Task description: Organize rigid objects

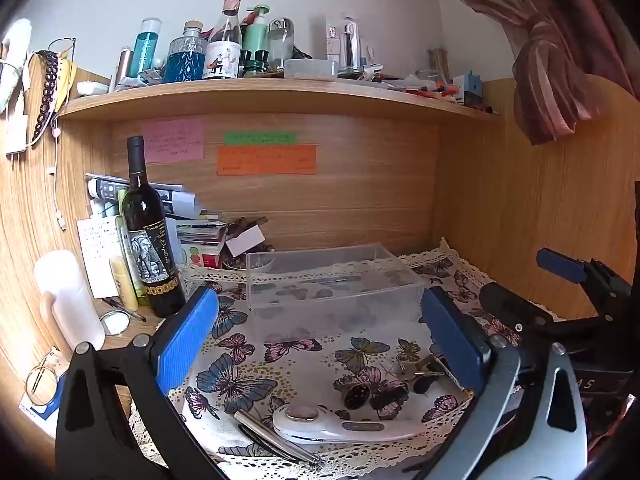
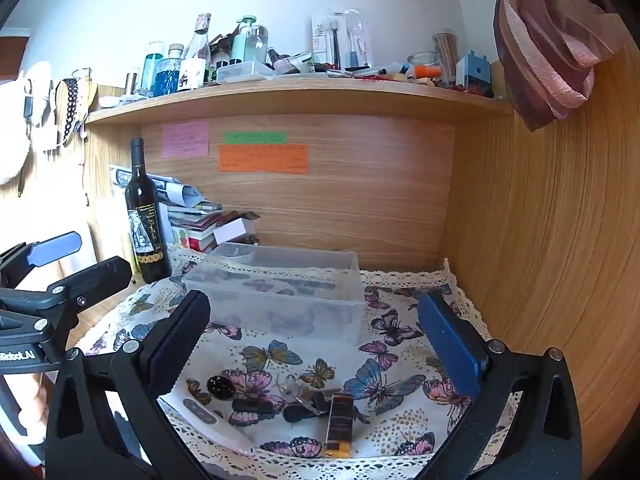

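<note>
A clear plastic box [image 1: 332,280] [image 2: 280,288] stands on the butterfly cloth [image 1: 288,356] [image 2: 384,412]. Near me lie a white handheld device [image 1: 340,424] [image 2: 208,420], silver tweezers [image 1: 276,440], a dark round badge [image 1: 356,394] [image 2: 220,386], a bunch of keys [image 1: 420,372] [image 2: 304,404] and a dark lighter with a yellow end [image 2: 339,424]. My left gripper [image 1: 320,336] is open and empty above the small items. My right gripper [image 2: 316,344] is open and empty, hovering over the keys and lighter. The right gripper also shows at the left wrist view's right edge [image 1: 560,266].
A wine bottle [image 1: 148,232] [image 2: 145,212] stands at the back left beside stacked papers and books [image 1: 192,236]. A white bottle [image 1: 68,300] and small mirror [image 1: 115,322] sit left. A cluttered shelf [image 1: 280,94] hangs overhead. Wood walls close the back and right.
</note>
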The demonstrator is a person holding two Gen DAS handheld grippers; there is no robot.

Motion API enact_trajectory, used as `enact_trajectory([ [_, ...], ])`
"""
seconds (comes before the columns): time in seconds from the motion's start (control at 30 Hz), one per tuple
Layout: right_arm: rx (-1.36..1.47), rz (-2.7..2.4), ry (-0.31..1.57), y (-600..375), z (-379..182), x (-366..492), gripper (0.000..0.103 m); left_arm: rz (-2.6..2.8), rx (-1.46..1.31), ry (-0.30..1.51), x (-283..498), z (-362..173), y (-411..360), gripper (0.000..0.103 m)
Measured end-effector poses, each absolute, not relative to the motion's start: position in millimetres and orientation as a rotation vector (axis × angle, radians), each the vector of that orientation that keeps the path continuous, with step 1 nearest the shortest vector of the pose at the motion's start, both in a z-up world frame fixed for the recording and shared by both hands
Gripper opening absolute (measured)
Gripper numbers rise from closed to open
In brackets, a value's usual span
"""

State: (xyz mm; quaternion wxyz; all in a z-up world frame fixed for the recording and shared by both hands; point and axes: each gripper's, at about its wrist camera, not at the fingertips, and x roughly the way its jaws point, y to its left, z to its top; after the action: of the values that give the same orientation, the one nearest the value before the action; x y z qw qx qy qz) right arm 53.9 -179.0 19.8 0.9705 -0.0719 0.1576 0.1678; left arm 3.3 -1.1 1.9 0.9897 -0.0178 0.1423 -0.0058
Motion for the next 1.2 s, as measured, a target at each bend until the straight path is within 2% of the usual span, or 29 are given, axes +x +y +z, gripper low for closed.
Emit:
enact_trajectory([
  [1.2,-0.131,0.34,0.313,-182.2,21.8,53.3,0.103,-0.011,-0.027,0.282,6.0,1.7,-5.3,0.103],
])
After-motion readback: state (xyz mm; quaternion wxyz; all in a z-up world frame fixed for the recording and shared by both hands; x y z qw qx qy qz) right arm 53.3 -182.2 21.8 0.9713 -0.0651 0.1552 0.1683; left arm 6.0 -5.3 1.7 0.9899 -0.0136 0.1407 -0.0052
